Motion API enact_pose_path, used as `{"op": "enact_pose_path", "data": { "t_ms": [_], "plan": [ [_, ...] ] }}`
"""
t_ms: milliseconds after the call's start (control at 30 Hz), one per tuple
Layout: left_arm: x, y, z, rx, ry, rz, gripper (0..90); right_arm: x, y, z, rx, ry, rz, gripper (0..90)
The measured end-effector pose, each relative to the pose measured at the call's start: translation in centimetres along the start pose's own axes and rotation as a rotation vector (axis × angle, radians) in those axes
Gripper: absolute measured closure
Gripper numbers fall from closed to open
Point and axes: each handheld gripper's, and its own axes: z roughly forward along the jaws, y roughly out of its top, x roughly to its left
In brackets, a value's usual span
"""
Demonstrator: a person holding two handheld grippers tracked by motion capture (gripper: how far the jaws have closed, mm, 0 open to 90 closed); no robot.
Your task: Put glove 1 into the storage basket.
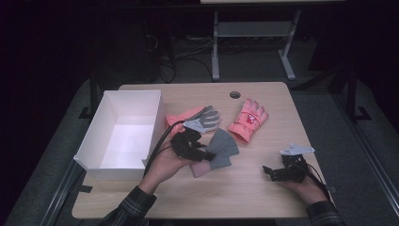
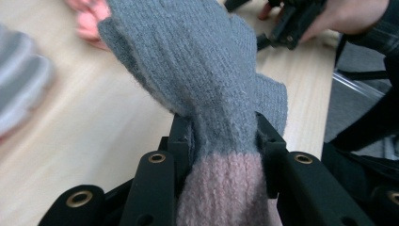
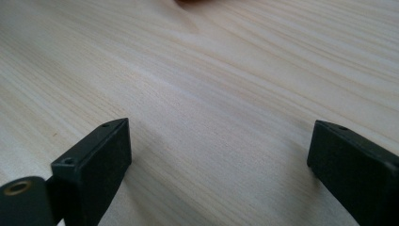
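A grey knitted glove with a pink cuff hangs from my left gripper just right of the table's middle. In the left gripper view the two black jaws press on the grey knitted glove from both sides, right where grey meets pink, so my left gripper is shut on it. My right gripper rests low at the front right of the table. In the right gripper view my right gripper is open, with bare wood between the jaws.
A white open box stands on the table's left side. A pink and grey glove and a pink glove lie behind the held one. A cable hole sits near the wooden table's far edge.
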Motion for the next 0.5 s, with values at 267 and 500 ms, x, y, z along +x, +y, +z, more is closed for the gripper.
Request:
{"op": "enact_pose_path", "data": {
  "t_ms": [267, 500],
  "plan": [
    [1.2, 0.8, -3.8, -0.075, 0.069, -0.013, 66.4, 0.0, 0.1, 0.1, 0.01, -0.014, 0.015, 2.4],
    [2.3, 0.3, -6.2, -0.103, 0.097, -0.047, 66.4, 0.0, 0.1, 0.1, 0.01, -0.015, 0.019, 2.4]
  ]
}}
